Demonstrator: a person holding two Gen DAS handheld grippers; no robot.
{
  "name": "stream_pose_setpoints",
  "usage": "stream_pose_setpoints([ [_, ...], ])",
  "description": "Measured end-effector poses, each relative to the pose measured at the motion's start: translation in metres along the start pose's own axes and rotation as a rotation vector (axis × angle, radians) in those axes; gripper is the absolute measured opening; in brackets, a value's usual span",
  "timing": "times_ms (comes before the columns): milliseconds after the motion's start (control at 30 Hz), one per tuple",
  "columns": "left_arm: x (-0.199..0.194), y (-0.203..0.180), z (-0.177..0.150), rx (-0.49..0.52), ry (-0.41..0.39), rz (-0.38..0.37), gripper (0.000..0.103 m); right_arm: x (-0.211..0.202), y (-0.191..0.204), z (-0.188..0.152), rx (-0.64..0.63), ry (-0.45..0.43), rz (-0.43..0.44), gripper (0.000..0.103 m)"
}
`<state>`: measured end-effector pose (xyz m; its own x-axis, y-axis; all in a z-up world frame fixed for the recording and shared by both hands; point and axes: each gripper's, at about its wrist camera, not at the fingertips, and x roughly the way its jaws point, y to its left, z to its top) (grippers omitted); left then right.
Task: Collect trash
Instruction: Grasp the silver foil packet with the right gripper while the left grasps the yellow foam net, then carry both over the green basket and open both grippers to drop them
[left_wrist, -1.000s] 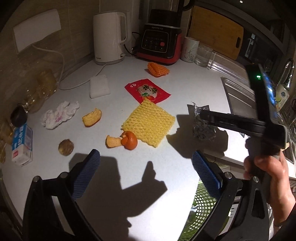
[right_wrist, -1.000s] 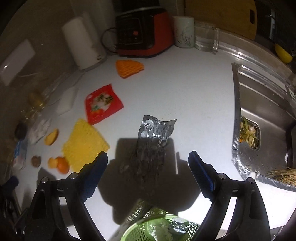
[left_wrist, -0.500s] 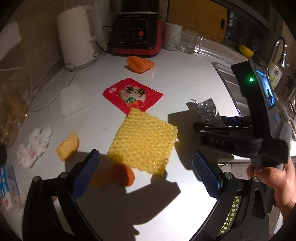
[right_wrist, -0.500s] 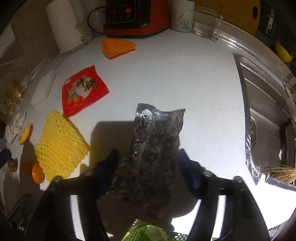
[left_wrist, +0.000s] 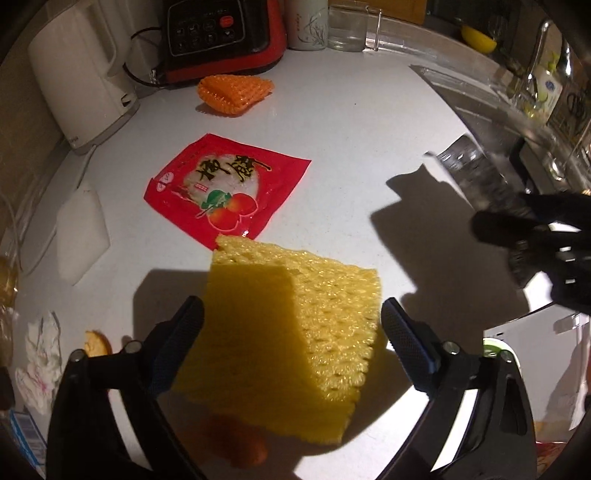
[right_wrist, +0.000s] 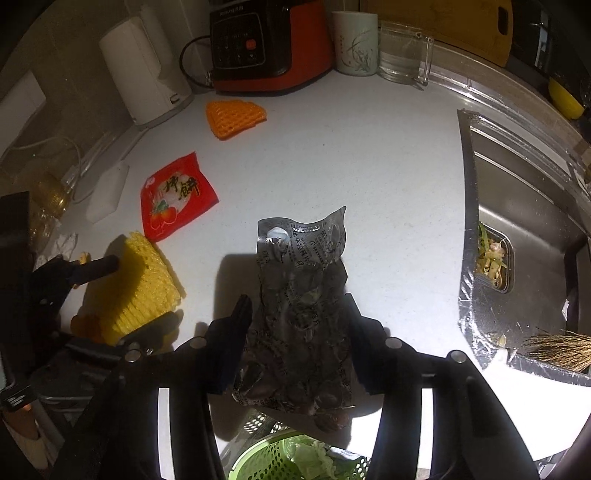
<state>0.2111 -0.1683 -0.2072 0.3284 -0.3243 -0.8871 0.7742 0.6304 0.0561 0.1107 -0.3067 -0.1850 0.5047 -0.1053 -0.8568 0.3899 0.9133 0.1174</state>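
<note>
Two grippers are yours here. Your right gripper (right_wrist: 295, 332) has its fingers closed on a silver foil bag (right_wrist: 303, 295), which stands up from the fingers above the white tabletop (right_wrist: 369, 166); just below it, at the near edge, sits a green perforated basket (right_wrist: 266, 454) with scraps inside. Your left gripper (left_wrist: 291, 339) has its fingers spread wide, one on each side of a yellow foam net (left_wrist: 291, 332) lying on the tabletop, not pressing it. An orange peel (left_wrist: 243, 446) peeks from under the net's near edge. Just beyond the net lies a red snack wrapper (left_wrist: 225, 188), flat. Left of it sit a white pad (left_wrist: 81, 229) and, nearer, a crumpled tissue (left_wrist: 40, 362). Farther back lies an orange foam net (left_wrist: 234, 90), in front of a red-and-black blender base (left_wrist: 221, 37) and a white kettle (left_wrist: 81, 74). To the right, the steel sink (right_wrist: 524, 221) holds vegetable scraps in its strainer.
</note>
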Motion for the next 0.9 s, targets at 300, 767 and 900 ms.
stream_pose_setpoints([
  [300,-0.004,0.010,0.004,0.028,-0.001,0.114,0.024,-0.015,-0.007,-0.005,0.024,-0.019,0.036,0.050],
  [767,-0.049,0.025,-0.001,-0.074,-0.065,0.094,0.013,-0.040,-0.015,-0.017,0.026,-0.042,0.068,0.050],
  [900,-0.083,0.018,-0.008,-0.114,-0.111,0.074,0.013,-0.057,-0.019,-0.022,0.013,-0.064,0.100,0.050],
])
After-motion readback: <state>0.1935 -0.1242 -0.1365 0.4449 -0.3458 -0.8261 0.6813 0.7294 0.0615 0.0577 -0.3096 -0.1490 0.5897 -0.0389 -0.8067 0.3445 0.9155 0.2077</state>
